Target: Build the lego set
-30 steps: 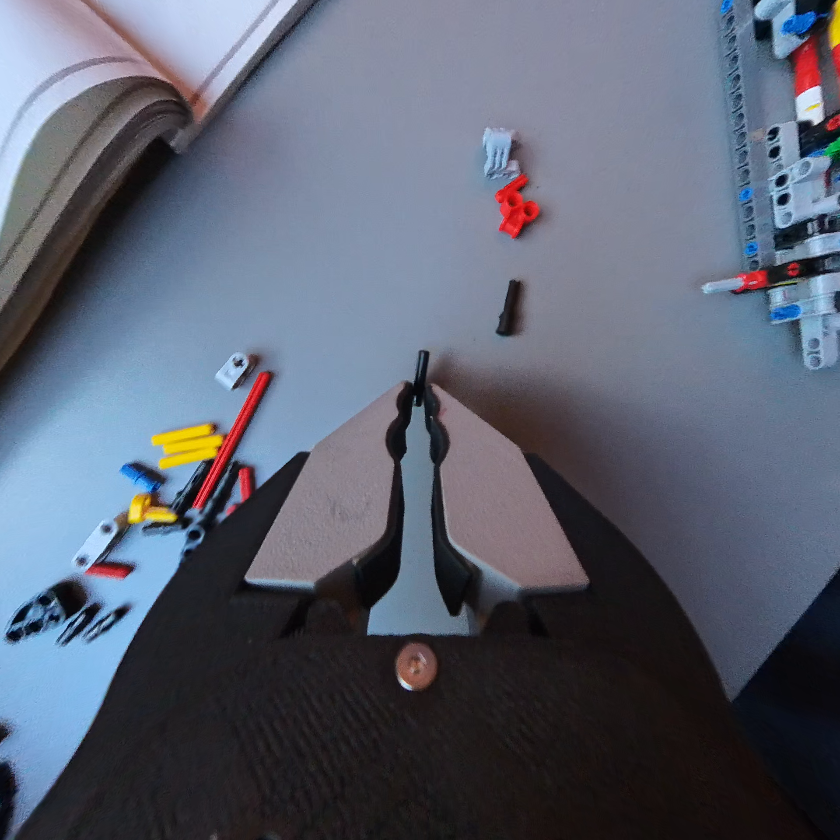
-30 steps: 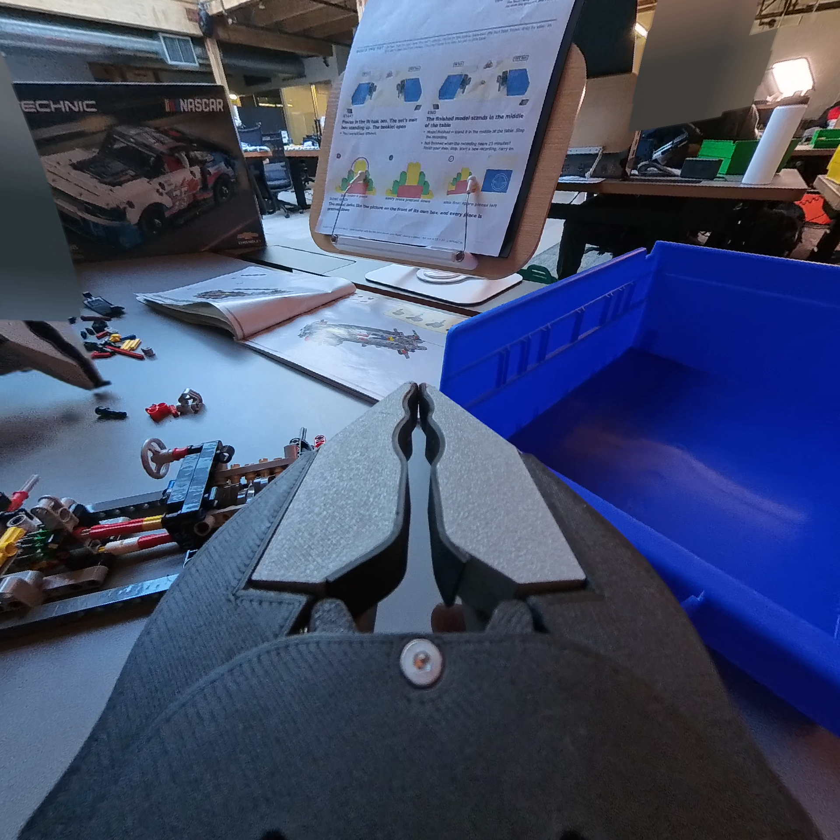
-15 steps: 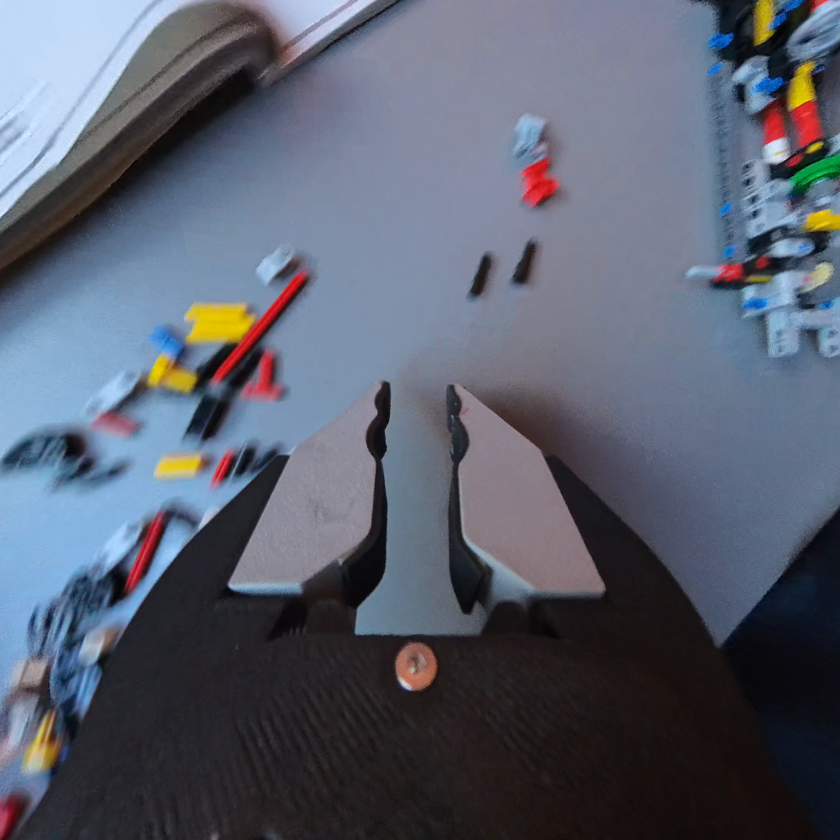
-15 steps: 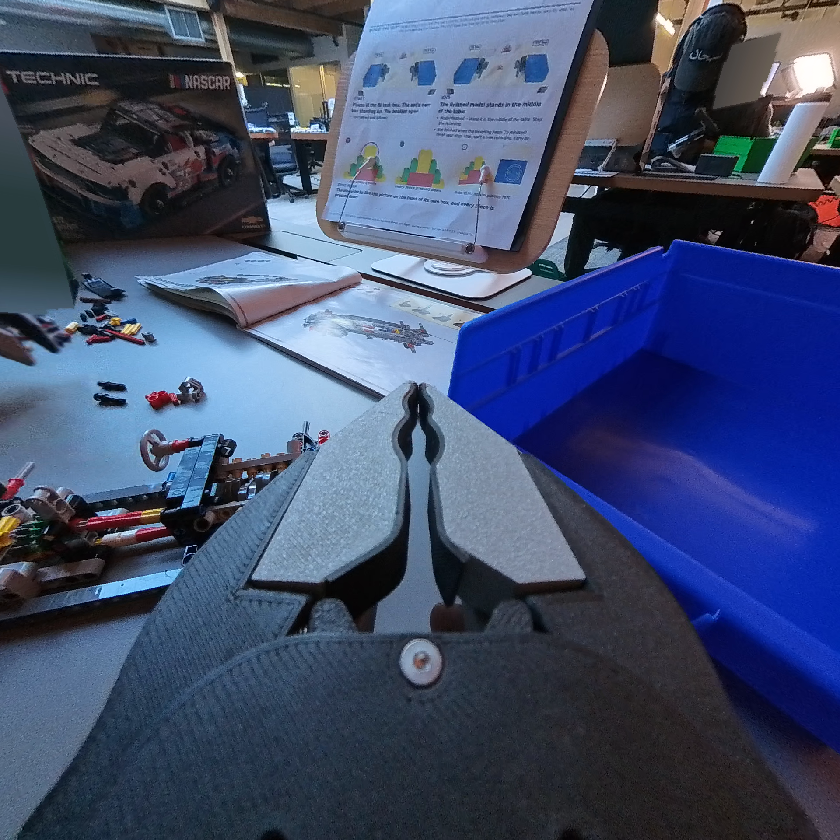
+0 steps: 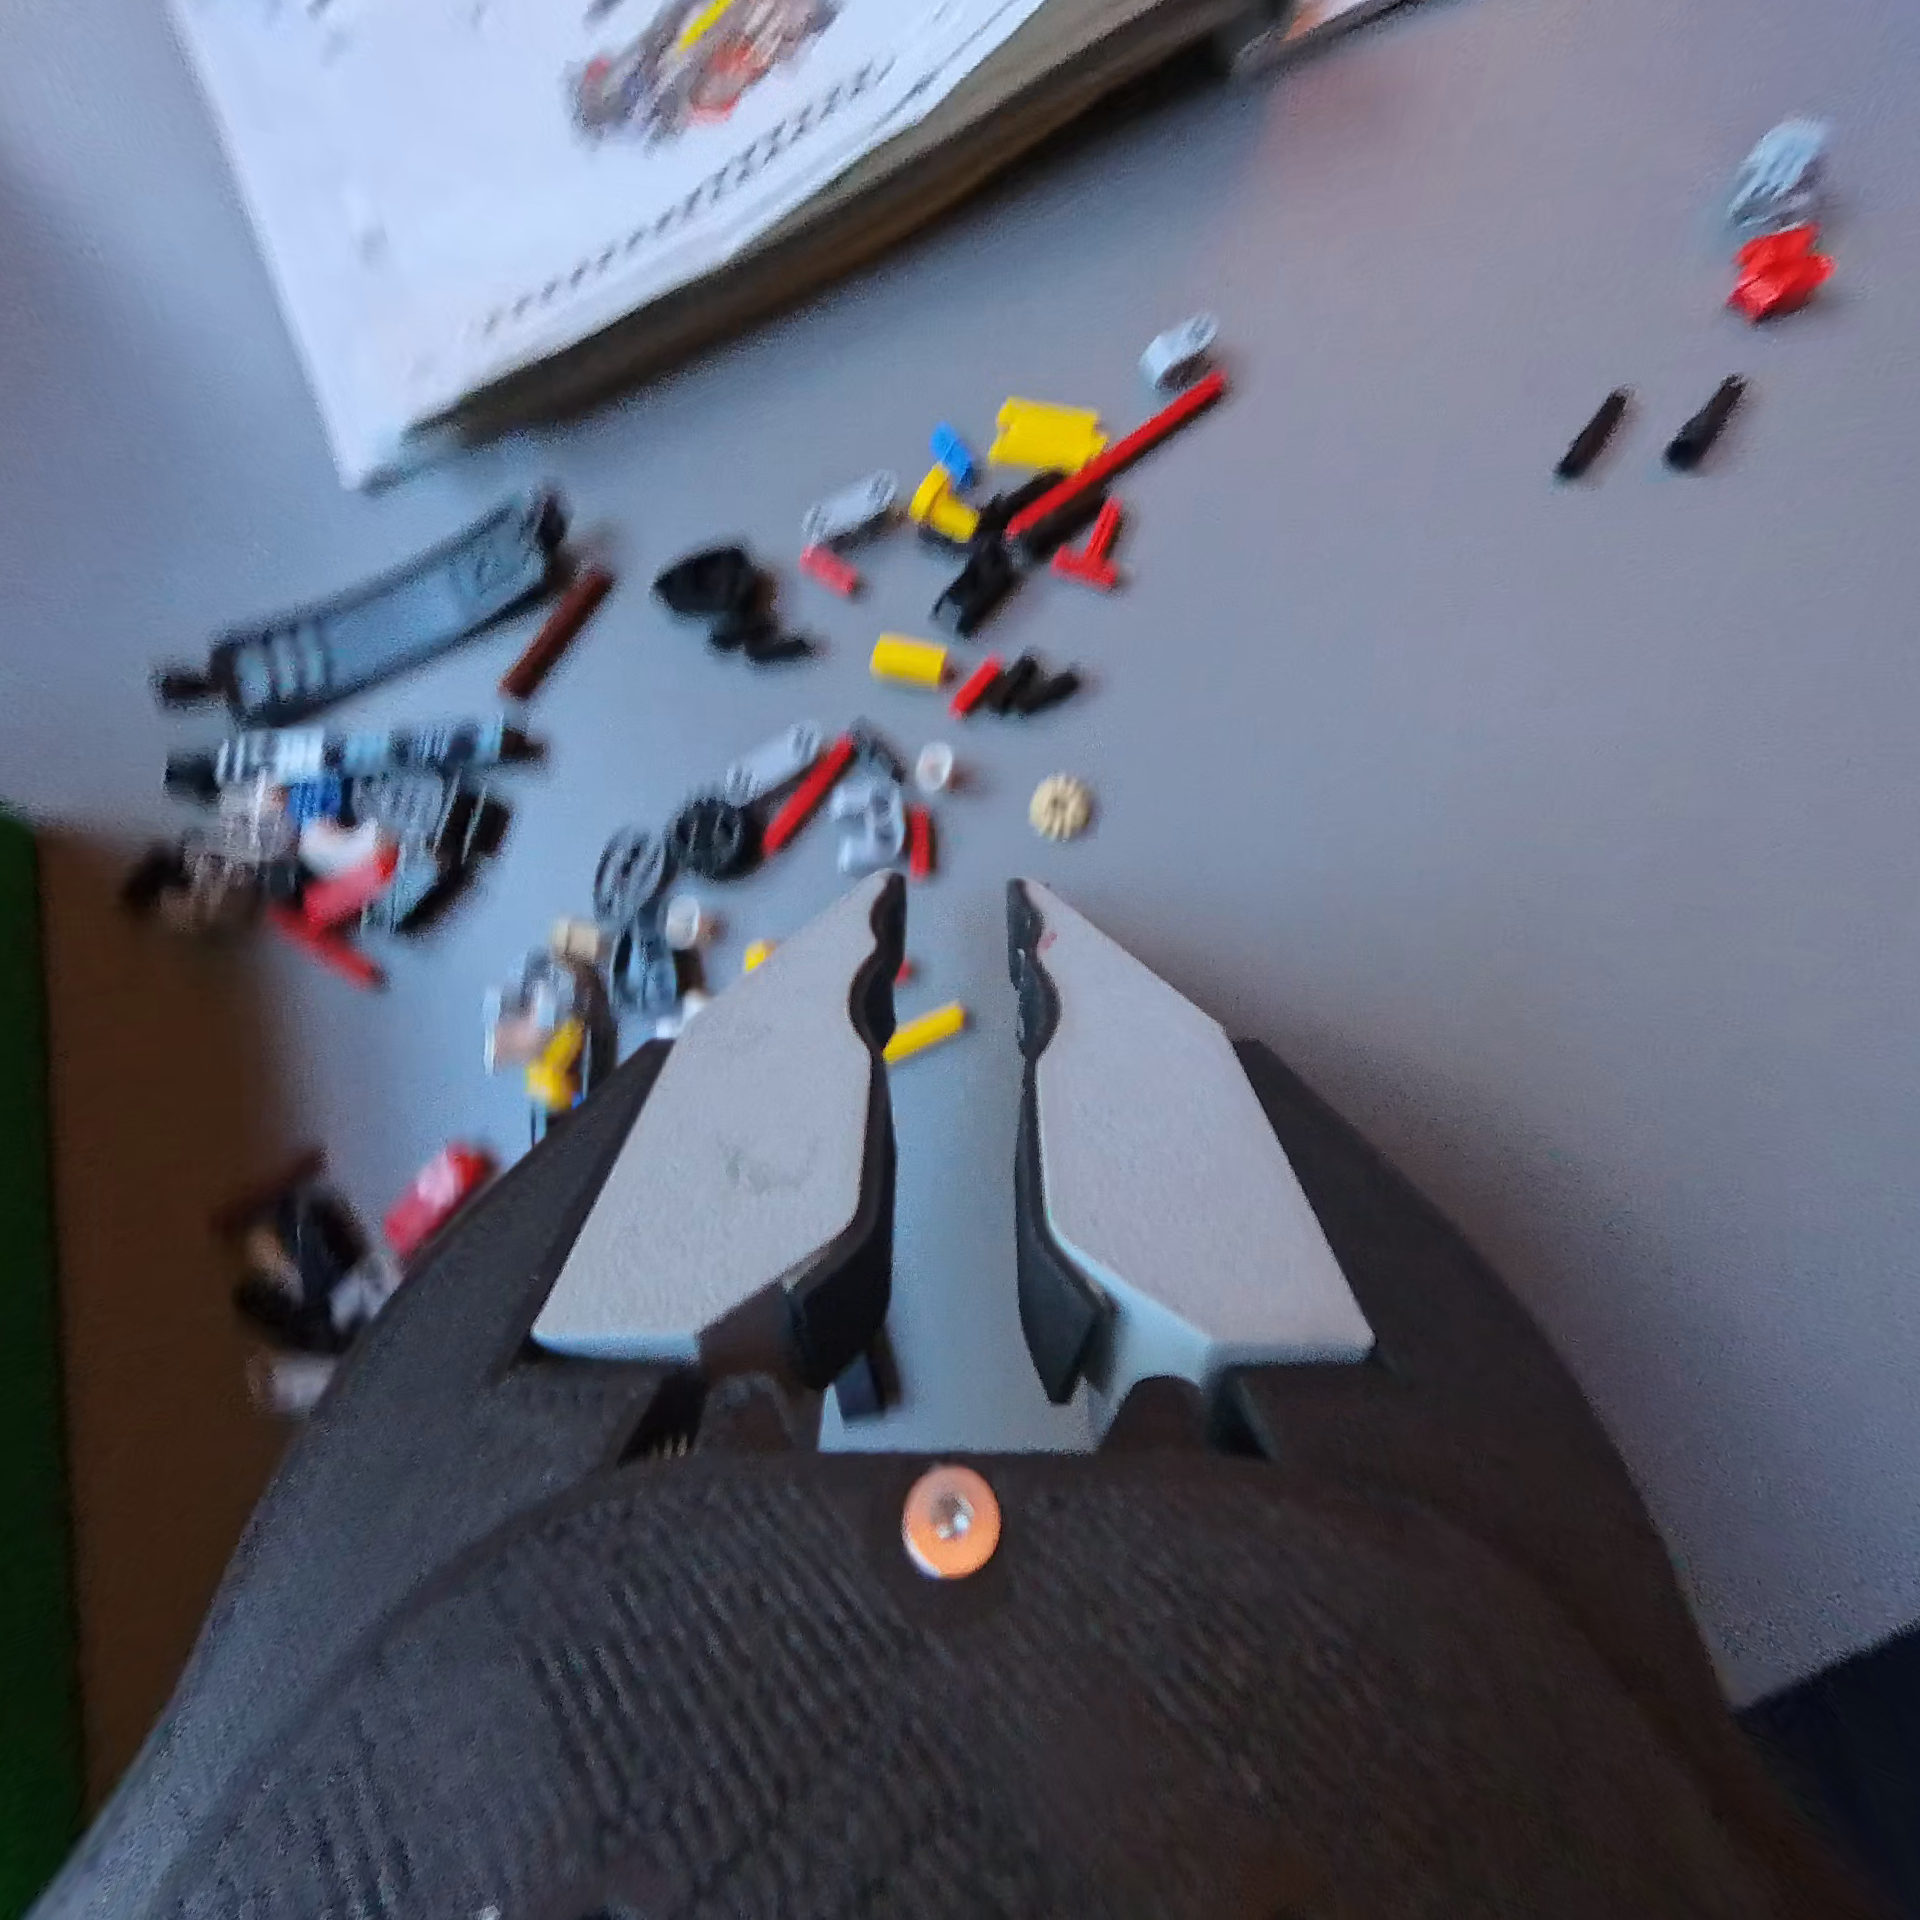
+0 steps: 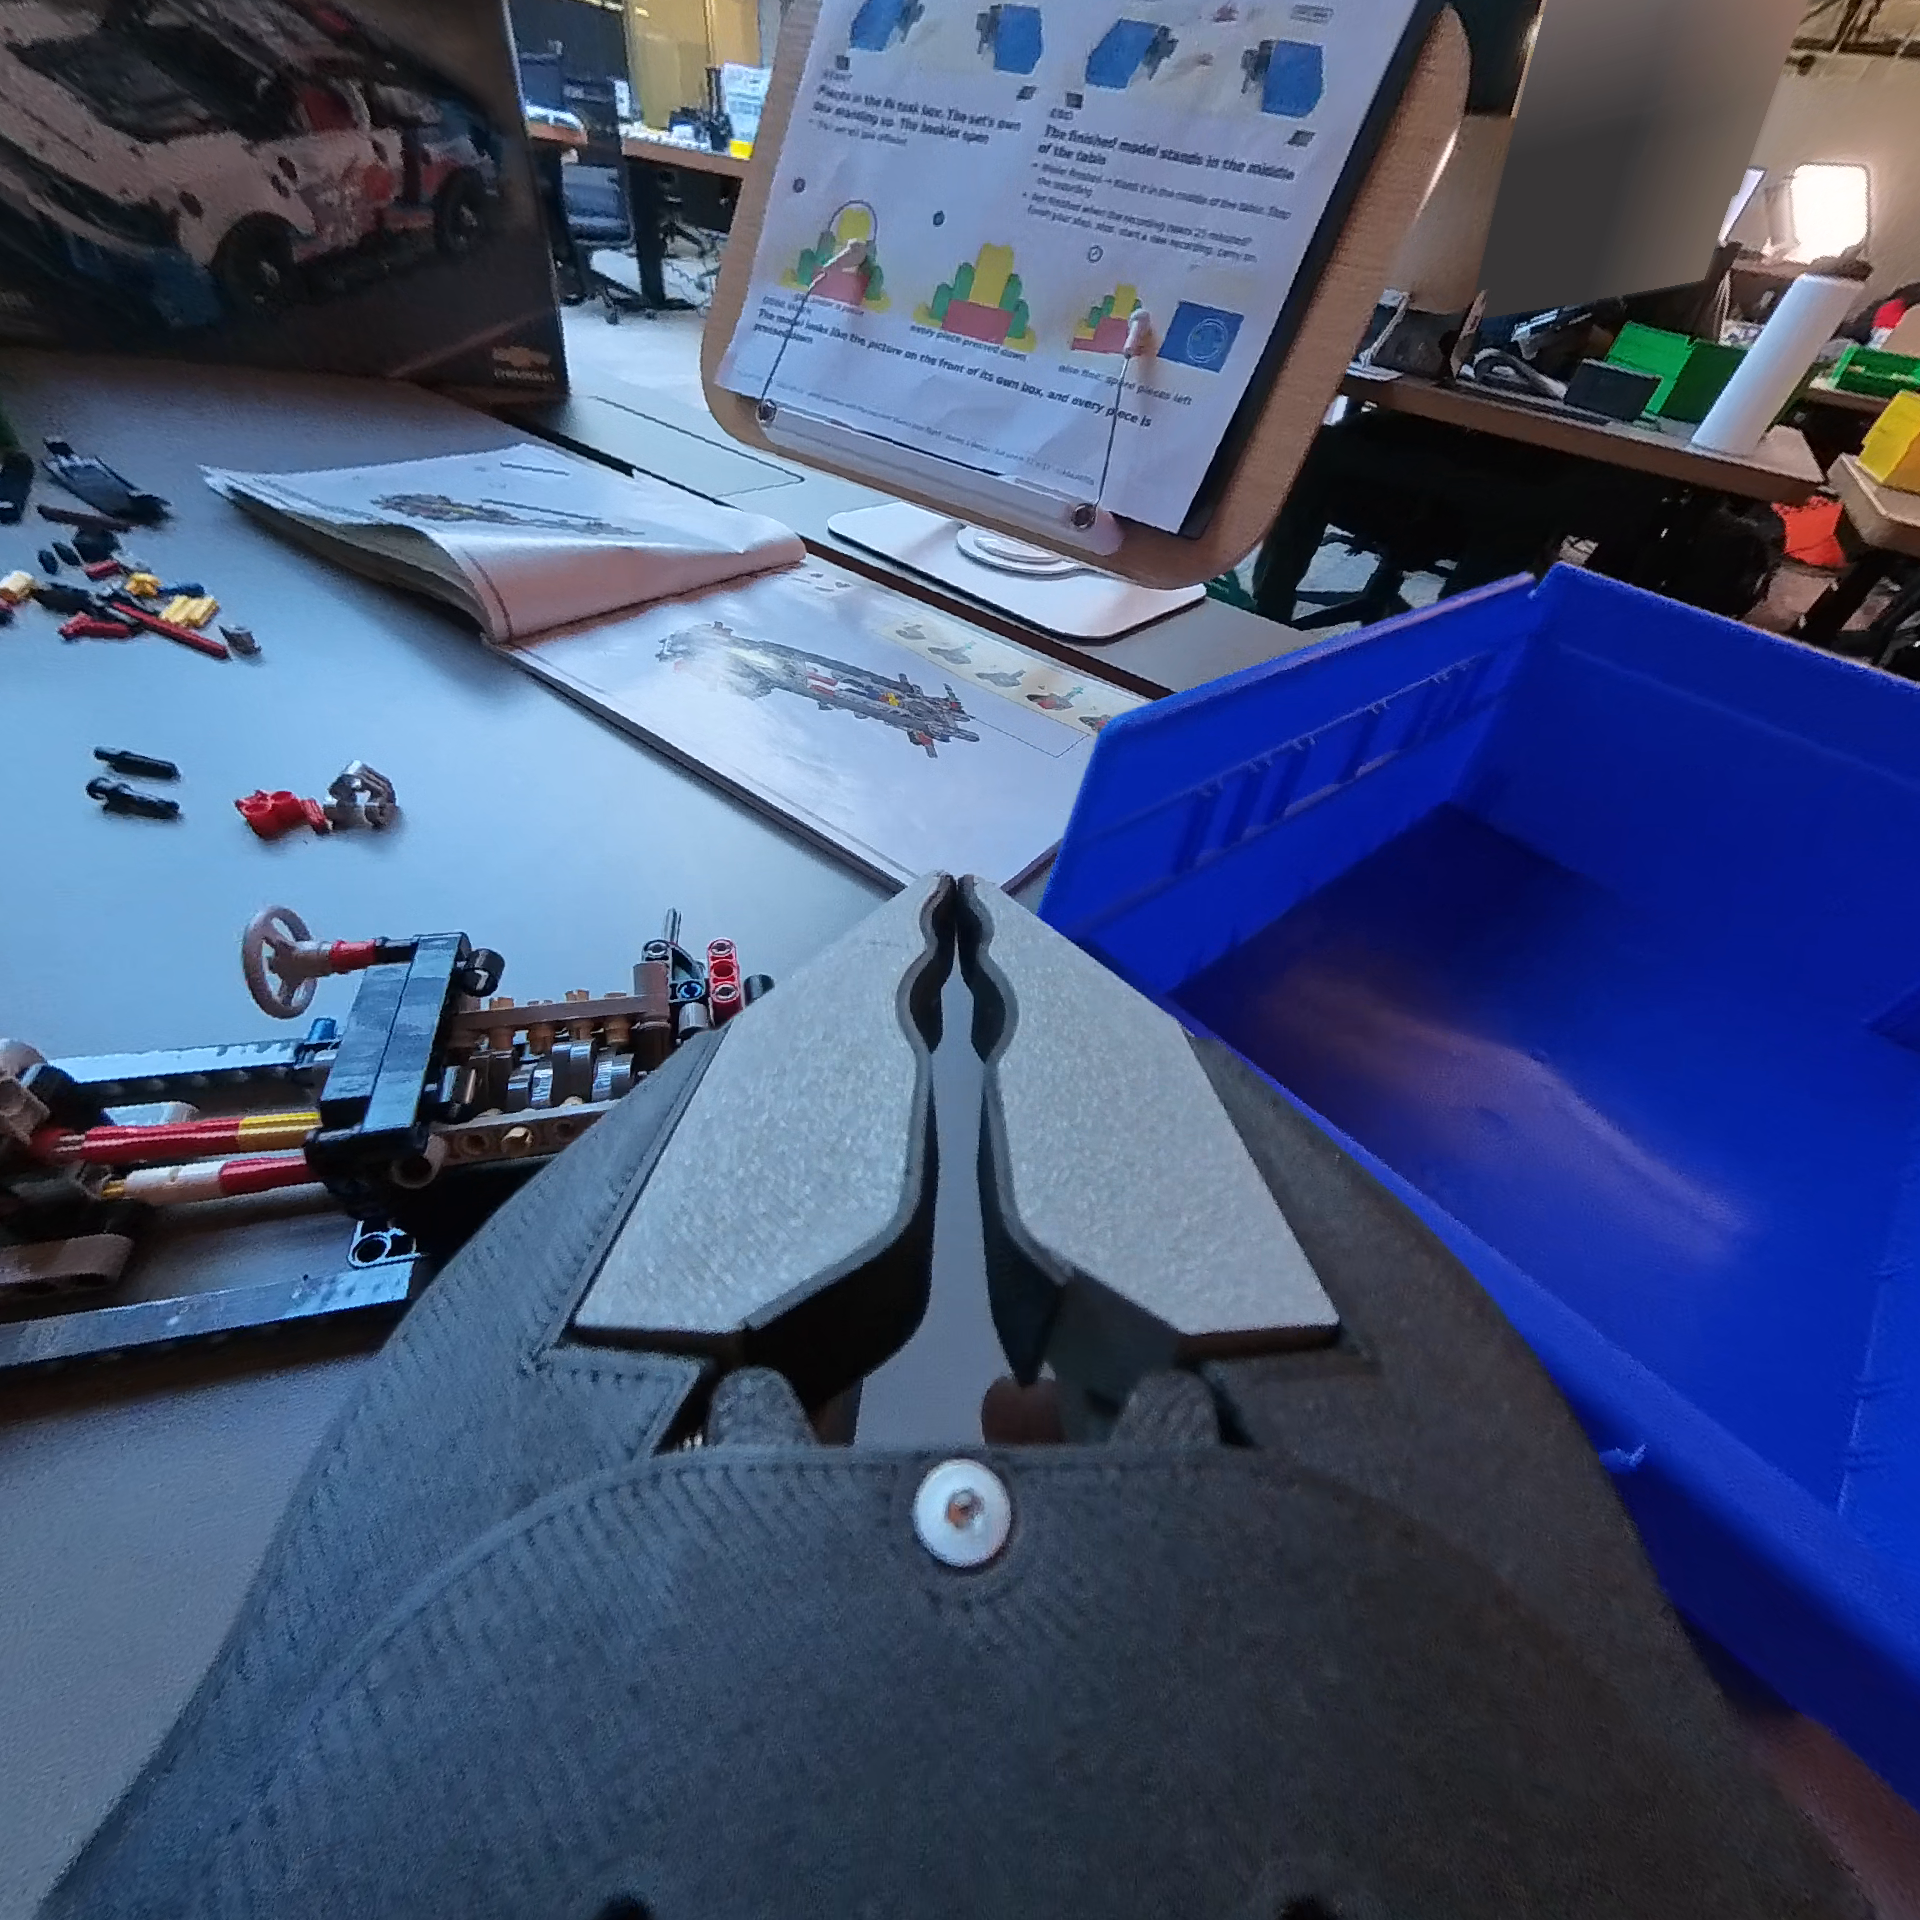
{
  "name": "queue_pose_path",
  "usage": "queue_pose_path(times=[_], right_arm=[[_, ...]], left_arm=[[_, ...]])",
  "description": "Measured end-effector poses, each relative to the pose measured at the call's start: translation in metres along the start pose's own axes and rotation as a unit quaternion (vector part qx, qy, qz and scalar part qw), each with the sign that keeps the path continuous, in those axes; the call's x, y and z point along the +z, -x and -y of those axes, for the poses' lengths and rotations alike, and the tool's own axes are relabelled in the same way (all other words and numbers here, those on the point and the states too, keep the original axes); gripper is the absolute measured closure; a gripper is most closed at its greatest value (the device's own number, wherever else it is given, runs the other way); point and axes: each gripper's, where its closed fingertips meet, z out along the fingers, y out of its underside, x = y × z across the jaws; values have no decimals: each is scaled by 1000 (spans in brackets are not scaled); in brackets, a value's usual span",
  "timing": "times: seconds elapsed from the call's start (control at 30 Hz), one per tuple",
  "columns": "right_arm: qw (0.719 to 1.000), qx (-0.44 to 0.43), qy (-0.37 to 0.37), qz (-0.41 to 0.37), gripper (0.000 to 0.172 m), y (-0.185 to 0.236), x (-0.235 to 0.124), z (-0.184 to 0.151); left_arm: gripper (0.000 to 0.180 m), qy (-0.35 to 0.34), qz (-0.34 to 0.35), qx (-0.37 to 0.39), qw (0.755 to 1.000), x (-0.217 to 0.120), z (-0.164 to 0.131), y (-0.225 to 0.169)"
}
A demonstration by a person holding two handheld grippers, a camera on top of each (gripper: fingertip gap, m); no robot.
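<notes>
My left gripper (image 5: 956, 896) is open with nothing between its pads. It hovers over a scatter of small building parts (image 5: 935, 623) on the grey table (image 5: 1455, 831). A yellow pin (image 5: 923, 1031) lies on the table below the jaws. Two black pins (image 5: 1652, 431) lie side by side at the far right, next to a red part (image 5: 1779, 275) and a grey part (image 5: 1777, 182); they also show in the right wrist view (image 6: 133, 781). My right gripper (image 6: 956, 891) is shut with nothing showing between its pads, between a partly built model (image 6: 416, 1060) and a blue bin (image 6: 1558, 1039).
An open instruction booklet (image 6: 582, 540) lies at the back of the table, also in the left wrist view (image 5: 582, 187). A product box (image 6: 270, 177) and a sheet on a wooden stand (image 6: 1039, 260) stand behind it. The left view is blurred. Left tips to right tips: about 50 cm. My right tips are about 50 cm from the yellow pin (image 5: 923, 1031), my left tips only 4 cm.
My left gripper held a black pin, opened and left it on the table beside the other black pin, then swung left over the loose parts. The right gripper stayed shut.
</notes>
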Motion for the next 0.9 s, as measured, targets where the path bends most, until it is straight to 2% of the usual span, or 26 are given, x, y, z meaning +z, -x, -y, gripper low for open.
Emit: queue_pose_path(times=[0.1,0.2,0.33,0.37,0.4,0.5,0.57,0.67,0.8,0.9], right_arm=[[1000,-21,-4,-2,172,4,-1,1],[1000,-28,-6,-2,172,7,-4,2],[1000,-9,-18,1,172,6,-10,4],[1000,-1,-22,2,172,5,-12,5],[1000,7,-26,3,172,4,-13,6],[999,30,-33,6,172,0,-14,7],[998,41,-36,9,172,-2,-15,8],[998,52,-39,13,172,-3,-15,8],[997,56,-38,24,172,0,-13,9],[997,57,-40,31,172,3,-15,9]], left_arm=[[169,10,-47,86,995,27,30,-9],[164,61,-83,124,987,50,42,-9],[166,128,-101,156,974,69,34,-5],[175,123,-117,152,974,69,37,-10],[174,134,-119,149,973,69,35,-9],[175,152,-89,161,971,63,34,-5],[175,125,-112,162,972,52,46,-26],[175,71,-175,183,965,41,73,-85],[175,65,-190,231,952,73,91,-141],[175,87,-201,242,945,97,90,-159]])
